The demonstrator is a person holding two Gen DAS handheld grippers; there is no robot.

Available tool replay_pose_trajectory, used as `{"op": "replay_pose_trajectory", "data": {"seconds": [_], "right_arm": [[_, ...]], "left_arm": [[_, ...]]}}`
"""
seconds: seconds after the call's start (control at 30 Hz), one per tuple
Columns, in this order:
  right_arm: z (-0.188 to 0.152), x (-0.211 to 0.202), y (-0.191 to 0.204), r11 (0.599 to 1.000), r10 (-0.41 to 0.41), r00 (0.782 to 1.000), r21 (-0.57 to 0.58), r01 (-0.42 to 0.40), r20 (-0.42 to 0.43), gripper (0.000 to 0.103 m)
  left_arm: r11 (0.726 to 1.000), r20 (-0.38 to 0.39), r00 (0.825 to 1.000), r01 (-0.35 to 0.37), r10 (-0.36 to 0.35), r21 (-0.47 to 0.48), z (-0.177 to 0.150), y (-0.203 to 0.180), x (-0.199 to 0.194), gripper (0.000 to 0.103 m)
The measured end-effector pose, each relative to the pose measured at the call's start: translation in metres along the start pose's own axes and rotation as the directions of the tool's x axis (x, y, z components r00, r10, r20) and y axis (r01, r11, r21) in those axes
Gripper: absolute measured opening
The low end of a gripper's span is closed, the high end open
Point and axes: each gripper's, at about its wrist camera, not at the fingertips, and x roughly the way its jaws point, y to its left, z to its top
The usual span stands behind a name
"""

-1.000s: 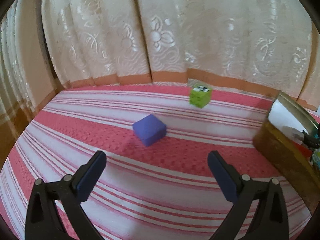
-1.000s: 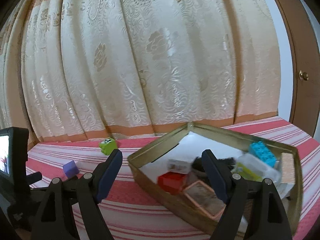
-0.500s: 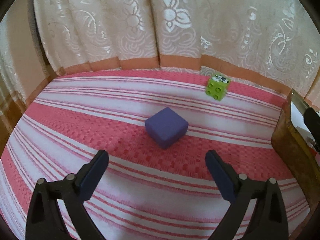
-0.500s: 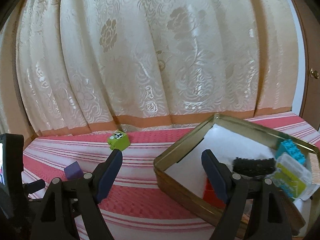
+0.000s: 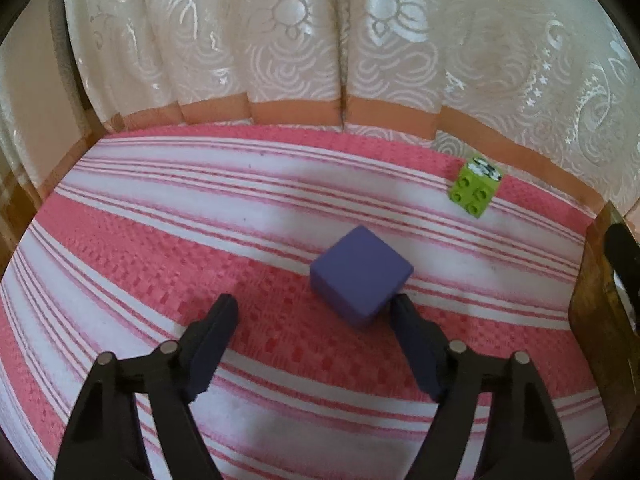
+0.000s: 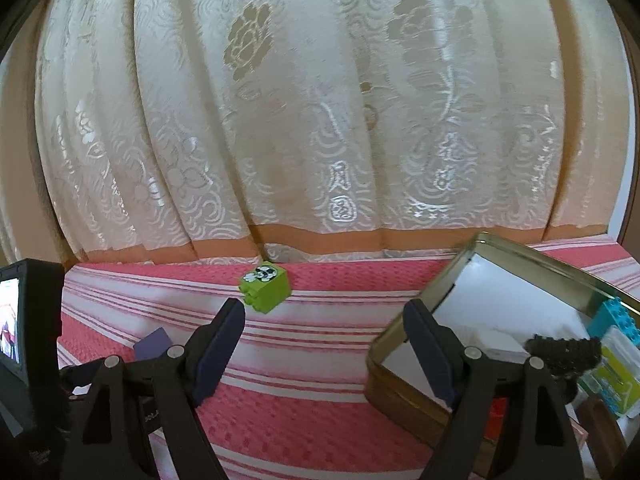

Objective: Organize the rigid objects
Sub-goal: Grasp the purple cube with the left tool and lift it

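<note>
The striped tabletop (image 5: pixel 160 240) holds a gold tin (image 6: pixel 404 364) at the right; the purple block (image 5: pixel 360 276) sits just ahead of the left gripper (image 5: pixel 312 312), jaws wide apart; slide it right to straddle the block, then squeeze; the right gripper (image 6: pixel 324 320) hangs empty, jaws apart.

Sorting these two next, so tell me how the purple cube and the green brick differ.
The purple cube has plain smooth faces; the green brick shows studs and a printed face. The cube lies near the left gripper, by its right finger; the brick lies farther back near the curtain. Both rest loose on the striped cloth.
</note>
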Motion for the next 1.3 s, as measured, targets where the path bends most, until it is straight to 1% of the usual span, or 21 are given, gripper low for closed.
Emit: {"op": "replay_pose_trajectory", "data": {"seconds": [0.37,0.53,0.6,0.67,0.7,0.73,0.8,0.93,1.13,1.3], "right_arm": [[0.008,0.022,0.011,1.0,0.021,0.999,-0.005,-0.022,-0.048,0.083],[0.011,0.031,0.016,1.0,0.027,0.998,-0.013,-0.028,-0.063,0.083],[0.011,0.034,0.015,0.999,0.031,0.997,-0.01,-0.031,-0.07,0.083],[0.011,0.038,0.014,0.999,0.034,0.997,-0.002,-0.035,-0.076,0.083],[0.011,0.039,0.014,0.999,0.036,0.996,0.002,-0.036,-0.079,0.083],[0.011,0.041,0.013,0.999,0.039,0.996,0.007,-0.039,-0.084,0.083],[0.01,0.045,0.012,0.999,0.045,0.994,0.017,-0.044,-0.097,0.083],[0.011,0.051,0.01,0.998,0.05,0.992,0.034,-0.047,-0.116,0.083],[0.012,0.055,0.013,0.999,0.052,0.992,0.023,-0.049,-0.119,0.083],[0.014,0.061,0.01,0.998,0.056,0.989,0.048,-0.05,-0.137,0.083]], "left_arm": [[1.0,-0.001,1.0,0.011,-0.011,0.014,0.019,0.003,0.015,0.078],[1.0,0.007,1.0,0.012,-0.012,0.011,0.027,0.007,0.019,0.066],[1.0,0.009,1.0,0.011,-0.011,0.011,0.029,0.008,0.021,0.063],[1.0,0.012,1.0,0.012,-0.012,0.017,0.031,0.007,0.021,0.056],[1.0,0.015,1.0,0.016,-0.016,0.021,0.032,0.007,0.022,0.049],[1.0,0.017,1.0,0.019,-0.019,0.025,0.032,0.005,0.022,0.044],[0.999,0.02,1.0,0.023,-0.023,0.027,0.036,0.005,0.024,0.039],[0.999,0.02,0.999,0.028,-0.028,0.026,0.043,0.005,0.028,0.039],[0.998,0.02,0.999,0.041,-0.042,0.038,0.048,0.003,0.033,0.039],[0.996,0.018,0.997,0.068,-0.069,0.057,0.056,0.002,0.04,0.039]]}}
